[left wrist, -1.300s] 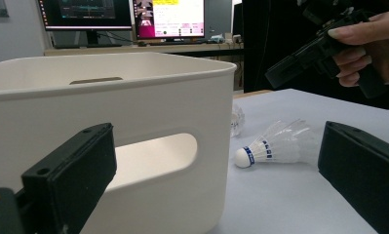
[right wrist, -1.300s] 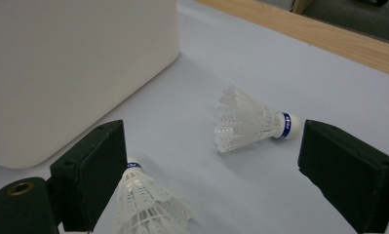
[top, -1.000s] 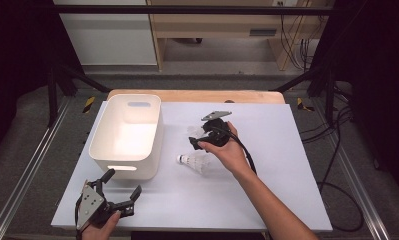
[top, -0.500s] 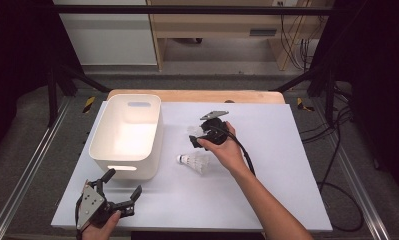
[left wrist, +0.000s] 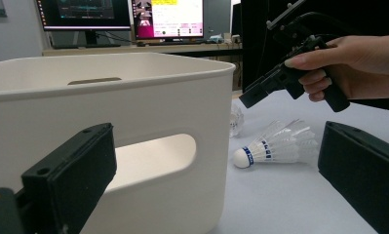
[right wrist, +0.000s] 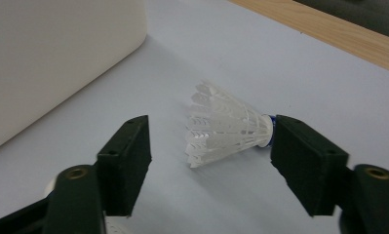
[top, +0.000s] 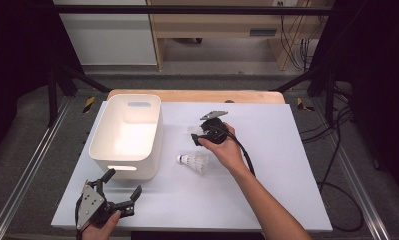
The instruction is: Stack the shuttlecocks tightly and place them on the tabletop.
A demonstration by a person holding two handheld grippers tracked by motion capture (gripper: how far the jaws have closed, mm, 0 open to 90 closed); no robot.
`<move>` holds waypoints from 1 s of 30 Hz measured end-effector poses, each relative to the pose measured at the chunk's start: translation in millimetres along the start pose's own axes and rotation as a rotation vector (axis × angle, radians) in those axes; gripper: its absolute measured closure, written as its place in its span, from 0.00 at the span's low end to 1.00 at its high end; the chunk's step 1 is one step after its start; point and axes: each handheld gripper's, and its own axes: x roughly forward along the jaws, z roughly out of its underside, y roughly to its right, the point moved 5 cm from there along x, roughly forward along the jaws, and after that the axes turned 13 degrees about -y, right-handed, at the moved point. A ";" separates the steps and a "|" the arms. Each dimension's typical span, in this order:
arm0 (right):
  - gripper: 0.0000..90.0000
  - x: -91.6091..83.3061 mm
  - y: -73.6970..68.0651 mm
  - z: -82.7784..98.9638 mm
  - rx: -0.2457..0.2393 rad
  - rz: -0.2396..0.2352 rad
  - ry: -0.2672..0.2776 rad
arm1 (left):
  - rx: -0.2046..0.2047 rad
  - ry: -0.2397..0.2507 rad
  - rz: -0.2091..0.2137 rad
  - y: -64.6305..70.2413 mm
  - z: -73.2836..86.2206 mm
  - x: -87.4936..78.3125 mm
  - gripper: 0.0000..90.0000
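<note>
My right hand-held gripper (right wrist: 209, 146) has been closing around the shuttlecock (right wrist: 228, 127) lying crosswise between the jaws, cork by one pad, feathers short of the other, not pinched yet.

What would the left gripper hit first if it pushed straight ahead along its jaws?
Most likely the white bin: in the left gripper view its near wall stands straight ahead of the left gripper, whose jaws are open. The shuttlecock lies off to one side, though depth is hard to judge.
</note>
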 end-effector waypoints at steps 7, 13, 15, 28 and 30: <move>0.73 0.4 -3.7 0.3 -0.058 0.005 0.008 | 0.004 -0.002 0.004 1.0 -0.1 0.4 0.01; 0.91 4.6 -10.0 -0.3 -0.096 -0.019 0.012 | -0.001 0.000 0.001 0.1 -0.1 0.0 0.01; 0.94 8.3 -11.4 0.5 -0.102 -0.020 0.001 | 0.000 -0.001 0.002 0.3 -0.1 0.1 0.01; 1.00 31.9 -11.2 3.8 -0.095 -0.010 -0.029 | 0.004 -0.002 0.009 2.2 -0.3 1.0 0.01; 1.00 33.6 -11.2 3.9 -0.089 -0.003 -0.028 | 0.003 -0.002 0.009 2.2 -0.4 0.9 0.01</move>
